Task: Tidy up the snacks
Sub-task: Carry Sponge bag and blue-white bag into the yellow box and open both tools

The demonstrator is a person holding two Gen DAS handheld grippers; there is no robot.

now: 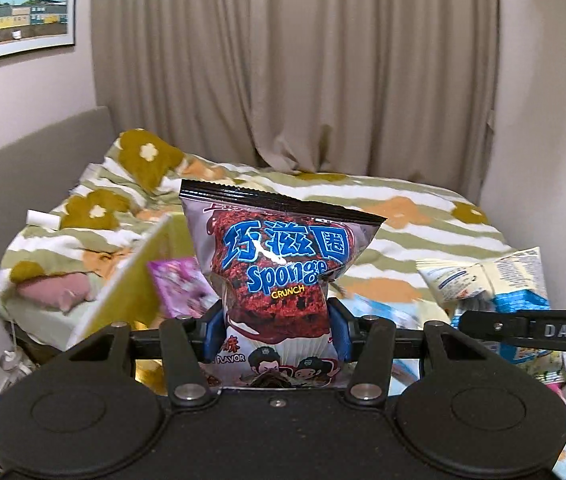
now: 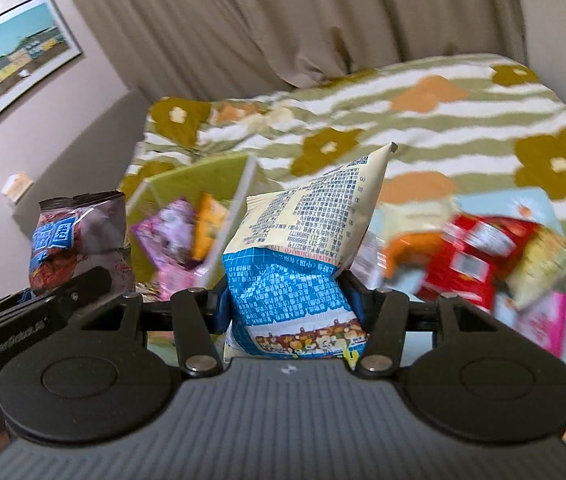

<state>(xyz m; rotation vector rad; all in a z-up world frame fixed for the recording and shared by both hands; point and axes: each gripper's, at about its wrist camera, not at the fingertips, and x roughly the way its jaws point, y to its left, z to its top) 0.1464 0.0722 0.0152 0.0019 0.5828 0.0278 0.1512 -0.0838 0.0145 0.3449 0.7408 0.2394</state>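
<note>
The left tool (image 1: 277,334) is closed around the lower middle of a glossy purple and brown "Sponge Crunch" snack bag (image 1: 279,276), its 2 blue pads (image 1: 339,332) denting the pack at the waist so the bag stands upright above the jaws. The right tool (image 2: 289,300) grips a cream and blue printed snack pouch (image 2: 299,264) in the same way, jaws drawn in partway and pressed into both flanks, the pouch's pointed top corner leaning to the right. Both packs are clear of the bed.

Risk 1, as I judge it: these are puffy, slippery film bags pinched at 1 narrow band, so a quick swing or roll of the wrist could let either one squirm out. Squeezing harder would likely crush what is inside.

Risk 2: the 2 tools sit close together, each showing at the edge of the other's view, so they could knock together on the way to the same opening.

Just beyond, the yellow-green open-topped storage box (image 2: 199,178) stands on the bed with a pink packet (image 2: 171,232) and an orange packet (image 2: 209,226) already in it. To its right a loose pile with a red snack bag (image 2: 471,256) waits on a pale blue sheet (image 2: 523,206). Behind lies the green striped floral duvet (image 2: 403,128), then the beige curtain (image 1: 303,60).
</note>
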